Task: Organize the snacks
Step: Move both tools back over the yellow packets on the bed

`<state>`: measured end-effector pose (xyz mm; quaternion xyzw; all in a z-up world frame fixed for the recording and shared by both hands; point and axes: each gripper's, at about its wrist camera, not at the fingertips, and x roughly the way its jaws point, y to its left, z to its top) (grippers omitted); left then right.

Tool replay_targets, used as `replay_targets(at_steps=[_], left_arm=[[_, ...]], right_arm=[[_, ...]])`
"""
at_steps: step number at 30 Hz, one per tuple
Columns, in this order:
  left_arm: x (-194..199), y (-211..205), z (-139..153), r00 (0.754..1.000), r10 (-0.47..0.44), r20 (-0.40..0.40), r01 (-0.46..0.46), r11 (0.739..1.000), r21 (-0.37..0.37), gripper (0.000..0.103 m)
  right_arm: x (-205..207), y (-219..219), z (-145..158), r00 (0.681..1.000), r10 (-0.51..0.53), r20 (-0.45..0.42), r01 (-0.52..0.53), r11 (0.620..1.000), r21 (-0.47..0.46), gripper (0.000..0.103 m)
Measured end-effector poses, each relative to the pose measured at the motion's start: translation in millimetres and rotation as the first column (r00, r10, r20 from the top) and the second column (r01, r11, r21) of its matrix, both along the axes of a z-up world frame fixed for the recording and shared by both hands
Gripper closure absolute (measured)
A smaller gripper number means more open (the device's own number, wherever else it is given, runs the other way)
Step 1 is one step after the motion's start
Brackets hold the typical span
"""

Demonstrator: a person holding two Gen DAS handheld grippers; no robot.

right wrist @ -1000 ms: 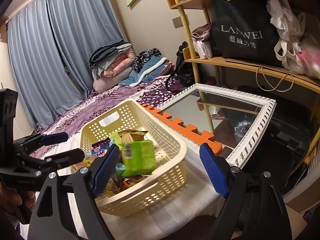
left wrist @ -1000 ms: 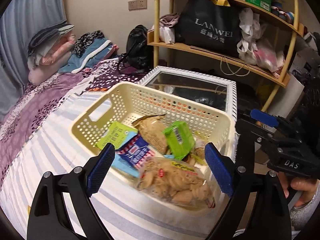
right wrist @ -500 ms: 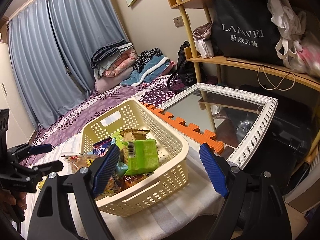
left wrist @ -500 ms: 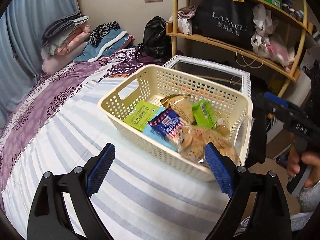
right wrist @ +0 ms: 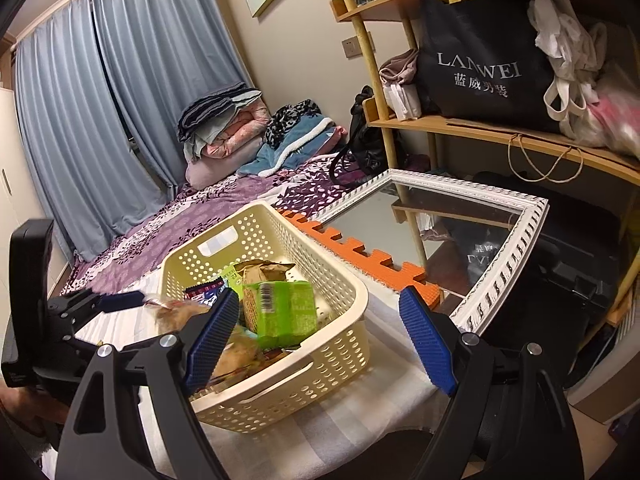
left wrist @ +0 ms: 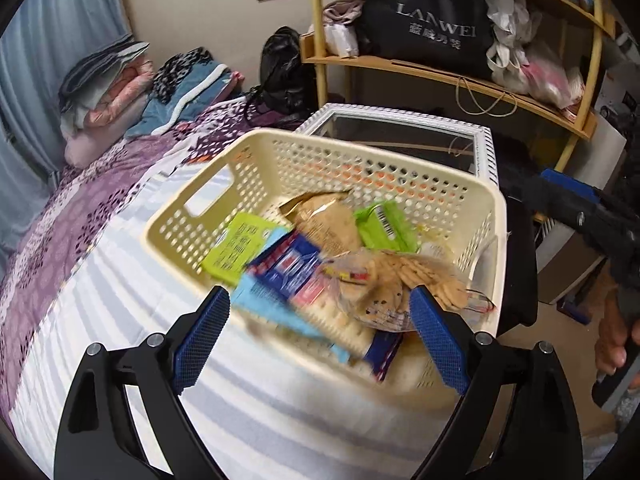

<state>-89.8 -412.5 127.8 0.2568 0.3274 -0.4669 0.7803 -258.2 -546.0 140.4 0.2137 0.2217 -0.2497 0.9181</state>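
Observation:
A cream perforated basket [left wrist: 360,160] stands on the striped sheet and holds several snack packets. Among them are a yellow-green packet [left wrist: 236,248], a blue and red packet [left wrist: 296,276], a brown bag [left wrist: 328,220], a green packet [left wrist: 384,226] and a clear bag of biscuits [left wrist: 392,284]. My left gripper [left wrist: 320,296] hangs open over the basket's near rim; the packets lie between its pads untouched. My right gripper [right wrist: 320,298] is open and empty at the basket's [right wrist: 344,320] near end, beside the green packet [right wrist: 284,312]. The left gripper [right wrist: 100,304] shows at that view's left edge.
A white-framed mirror [right wrist: 500,248] and an orange foam mat [right wrist: 360,256] lie beyond the basket. A wooden shelf [right wrist: 500,136] with a black bag [right wrist: 480,60] stands behind. Folded bedding [right wrist: 228,128] sits on the purple bedspread. A hand [left wrist: 612,332] holds the right gripper.
The left gripper pulled back from the basket, then came in again close and lower over its near rim. The biscuit bag went from hanging over that rim to lying inside. The right gripper kept still.

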Motion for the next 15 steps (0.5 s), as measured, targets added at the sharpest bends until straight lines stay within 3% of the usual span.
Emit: replay_targets(at_steps=[6,13,15], left_arm=[[-5,-22,1,0.999,-0.031,0.027,0.030,0.999,0.027,0.010],[10,-4,0,0.992,0.040,-0.121,-0.041,0.999,-0.005,0.010],[11,3,4,0.990,0.058,-0.125,-0.061,0.998,-0.016,0.010]], right_arm=[[-2,0,4,1.000,-0.006,0.007,0.006,1.000,-0.007,0.021],[0,0,4,1.000,-0.006,0.003,0.006,1.000,-0.003,0.021],[2,2,5,1.000,0.006,0.005,-0.006,1.000,-0.004,0.021]])
